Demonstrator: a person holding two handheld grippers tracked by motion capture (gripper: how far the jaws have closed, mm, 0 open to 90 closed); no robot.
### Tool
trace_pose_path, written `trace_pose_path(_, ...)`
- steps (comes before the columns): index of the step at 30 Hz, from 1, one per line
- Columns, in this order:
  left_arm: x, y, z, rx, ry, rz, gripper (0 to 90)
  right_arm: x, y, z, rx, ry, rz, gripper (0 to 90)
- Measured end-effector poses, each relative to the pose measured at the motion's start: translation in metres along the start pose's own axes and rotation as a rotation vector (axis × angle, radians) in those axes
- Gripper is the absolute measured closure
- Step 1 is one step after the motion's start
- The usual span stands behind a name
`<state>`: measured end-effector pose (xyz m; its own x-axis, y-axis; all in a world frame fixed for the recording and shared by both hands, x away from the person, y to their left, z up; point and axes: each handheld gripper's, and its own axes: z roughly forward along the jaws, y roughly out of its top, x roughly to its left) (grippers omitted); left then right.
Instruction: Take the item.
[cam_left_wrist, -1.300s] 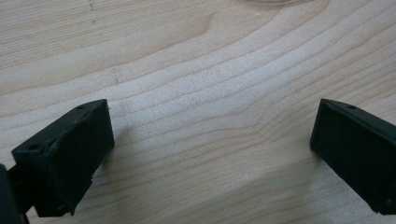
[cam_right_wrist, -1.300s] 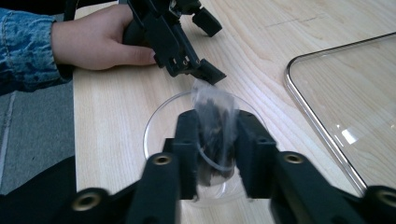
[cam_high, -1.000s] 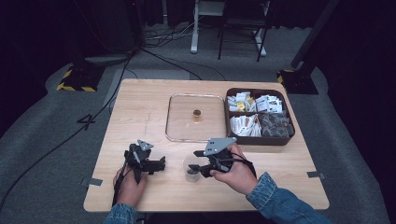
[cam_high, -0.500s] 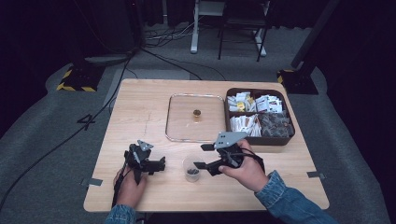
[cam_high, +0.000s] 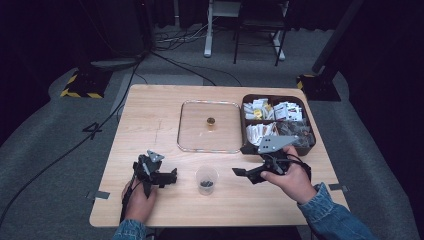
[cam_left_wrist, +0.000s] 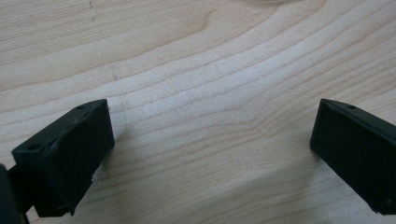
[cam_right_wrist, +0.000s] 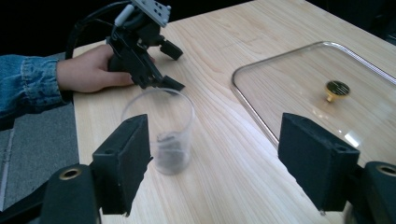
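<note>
Two grippers rest low near the bench's six o'clock edge, jaws released and empty: left gripper (cam_high: 167, 176) at nine o'clock of a clear plastic cup (cam_high: 206, 180), right gripper (cam_high: 245, 173) at three, probably to flank it. Beyond lie a glass lid (cam_high: 192, 127) and a sachet tray (cam_high: 308, 144).

A cup (cam_high: 206, 179) stands near the front edge of the surface (cam_high: 150, 115), between the left gripper (cam_high: 171, 176) at its left and the right gripper (cam_high: 240, 173) at its right, both apart from it. Something small lies in the cup's bottom. Behind the cup, at mid-surface, a lid (cam_high: 208, 126) lies flat, its knob (cam_high: 210, 121) at the centre. Just right of the lid sits a tray (cam_high: 245, 125) with packets (cam_high: 272, 111) in its compartments. The right gripper lies just before the tray's front edge.
</note>
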<state>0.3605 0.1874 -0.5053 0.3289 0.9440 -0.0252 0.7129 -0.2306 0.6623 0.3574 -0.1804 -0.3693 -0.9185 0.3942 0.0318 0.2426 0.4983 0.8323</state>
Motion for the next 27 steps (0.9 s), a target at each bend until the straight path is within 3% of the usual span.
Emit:
trace_pose_path(6, 0.001, 0.001, 0.001, 0.001, 0.0, 0.004, 0.0, -0.007, -0.011, -0.014, 0.002, -0.028, 0.014, 23.6)
trace_pose_path(15, 0.0, 0.001, 0.001, 0.0, 0.001, 0.002, 0.0, -0.027, -0.037, -0.039, 0.028, -0.081, 0.073, 18.3)
trace_pose_path(21, 0.0, 0.001, 0.001, -0.001, 0.0, 0.001, 0.0, -0.035, -0.053, -0.046, 0.056, -0.118, 0.088, 16.5)
trace_pose_path(27, 0.0, 0.001, 0.001, 0.0, 0.001, 0.002, 0.0, -0.045, -0.08, -0.05, 0.069, -0.162, 0.144, 16.6)
